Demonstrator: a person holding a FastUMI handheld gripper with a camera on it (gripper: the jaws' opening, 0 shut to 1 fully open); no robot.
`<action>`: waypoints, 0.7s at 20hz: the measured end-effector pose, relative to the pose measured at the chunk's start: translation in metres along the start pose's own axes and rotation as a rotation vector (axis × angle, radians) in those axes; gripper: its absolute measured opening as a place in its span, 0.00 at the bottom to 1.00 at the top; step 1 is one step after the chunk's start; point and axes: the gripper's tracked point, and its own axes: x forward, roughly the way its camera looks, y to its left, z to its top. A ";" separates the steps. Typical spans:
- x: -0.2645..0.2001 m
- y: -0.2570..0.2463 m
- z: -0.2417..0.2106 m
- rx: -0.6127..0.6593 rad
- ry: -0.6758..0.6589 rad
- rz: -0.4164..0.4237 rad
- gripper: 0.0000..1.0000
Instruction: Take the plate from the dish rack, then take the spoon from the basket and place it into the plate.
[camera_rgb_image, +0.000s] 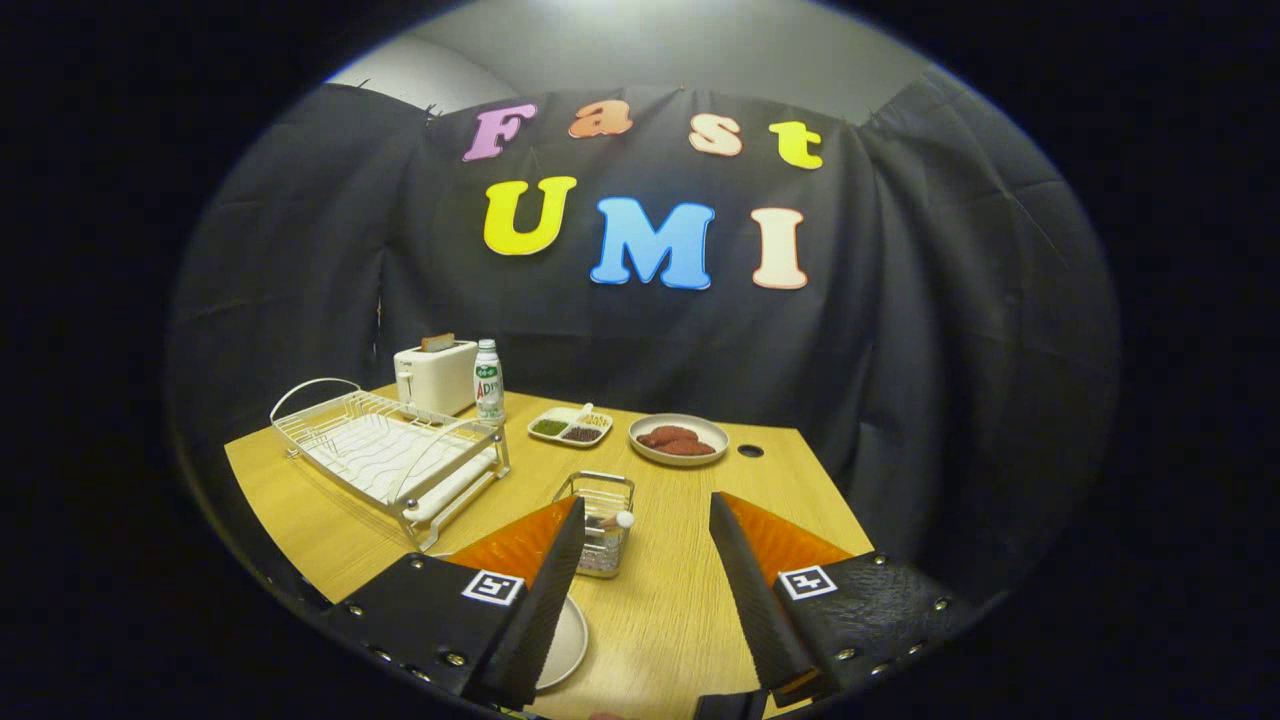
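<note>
Here the claw (647, 520) hangs spread wide above the wooden bench (690, 610), gripping nothing. The wire basket (598, 522) stands just ahead, at about eleven o'clock from the gap between the fingers, with the spoon (618, 520) upright inside it, its pale rounded end poking above the rim. The plate (562, 645) lies flat on the bench beneath the left finger, partly hidden by it. The dish rack (392, 455) sits at ten o'clock, farther back. Beyond it stand a toaster (436, 376) and a bottle (488, 382); at twelve o'clock lie a divided tray (570, 426) and a bowl (679, 439) of reddish-brown food.
</note>
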 end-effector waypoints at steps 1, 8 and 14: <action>0.002 0.001 0.002 -0.003 -0.023 -0.004 0.78; 0.054 0.006 -0.013 0.041 -0.117 -0.042 0.78; 0.108 0.011 -0.042 0.089 -0.109 -0.041 0.73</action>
